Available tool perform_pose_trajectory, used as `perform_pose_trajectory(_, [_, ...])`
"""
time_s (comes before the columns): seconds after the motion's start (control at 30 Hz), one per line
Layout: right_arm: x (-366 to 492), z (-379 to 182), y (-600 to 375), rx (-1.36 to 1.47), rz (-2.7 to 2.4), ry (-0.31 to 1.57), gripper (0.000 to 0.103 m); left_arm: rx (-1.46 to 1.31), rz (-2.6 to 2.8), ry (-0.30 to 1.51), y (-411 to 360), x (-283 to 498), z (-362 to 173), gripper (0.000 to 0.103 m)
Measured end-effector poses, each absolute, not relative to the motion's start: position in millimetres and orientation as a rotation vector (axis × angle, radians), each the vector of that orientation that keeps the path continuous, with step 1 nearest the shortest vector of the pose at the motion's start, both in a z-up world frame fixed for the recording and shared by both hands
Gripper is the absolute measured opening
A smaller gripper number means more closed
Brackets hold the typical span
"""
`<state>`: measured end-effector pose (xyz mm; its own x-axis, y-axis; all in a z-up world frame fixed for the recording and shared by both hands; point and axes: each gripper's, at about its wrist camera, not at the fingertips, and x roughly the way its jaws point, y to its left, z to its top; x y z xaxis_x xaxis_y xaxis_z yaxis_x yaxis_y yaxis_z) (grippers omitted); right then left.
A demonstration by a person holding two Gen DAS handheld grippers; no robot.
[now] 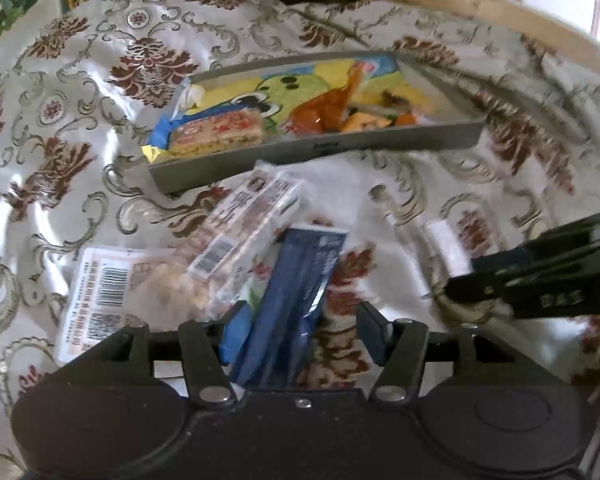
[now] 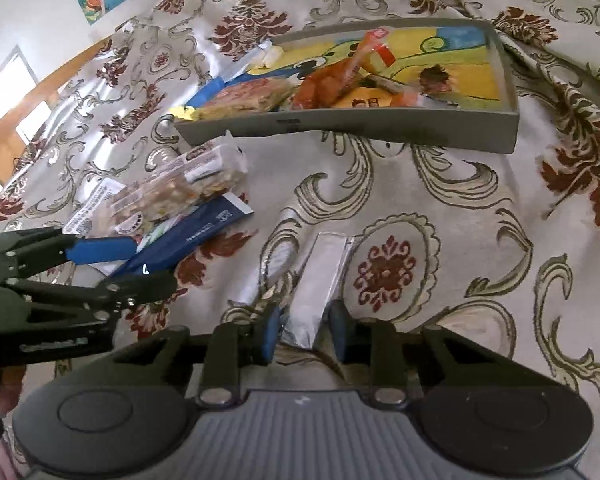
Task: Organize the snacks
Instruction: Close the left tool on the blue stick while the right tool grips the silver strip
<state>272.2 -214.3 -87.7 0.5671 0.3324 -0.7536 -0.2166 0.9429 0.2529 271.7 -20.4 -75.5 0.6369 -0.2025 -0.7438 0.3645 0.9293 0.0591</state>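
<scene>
Snacks lay scattered on a cream damask cloth (image 2: pixel 440 200) with maroon medallions, while a shallow grey rectangular tray (image 2: pixel 380 126) at the far side already held a peanut brittle bar, orange wrappers and yellow packets, so it looked like the sorting destination. The left gripper (image 1: pixel 300 332) straddled a long dark-blue foil packet (image 1: pixel 296 292); its jaws stood at a middling width, the blue pad on one side against the packet's edge and the other pad apart from it, so I judged no grip was made yet. That packet lay partly under a clear-wrapped nut bar (image 1: pixel 252 224), beside a white pouch with barcodes (image 1: pixel 104 292), which probably explained the low, slanted approach from its free end. The right gripper (image 2: pixel 306 334) bracketed the near end of a silver foil-wrapped bar (image 2: pixel 320 280) lying alone on the cloth, jaws narrow. Whether the pads (image 2: pixel 270 332) actually pressed the foil I could not tell.
</scene>
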Motion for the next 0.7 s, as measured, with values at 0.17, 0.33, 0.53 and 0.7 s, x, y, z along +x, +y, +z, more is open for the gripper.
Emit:
perform_pose_trajectory(0.17, [273,-90,-212,0.131,0.316,0.913,0.031,0.219,-0.309,0.835,-20,276,-77,0.053])
perform_pose_trajectory(0.33, [274,-91,-209,0.123,0.308,0.919,0.033,0.238,-0.344,0.849,-24,273,-79,0.038])
perform_pose_trajectory(0.53, [274,-90,-209,0.13,0.32,0.921,0.03,0.236,-0.377,0.855,-28,268,-79,0.033])
perform_pose_trajectory(0.7, [272,-88,-205,0.105,0.338,0.912,0.027,0.174,-0.435,0.832,-28,262,-75,0.029])
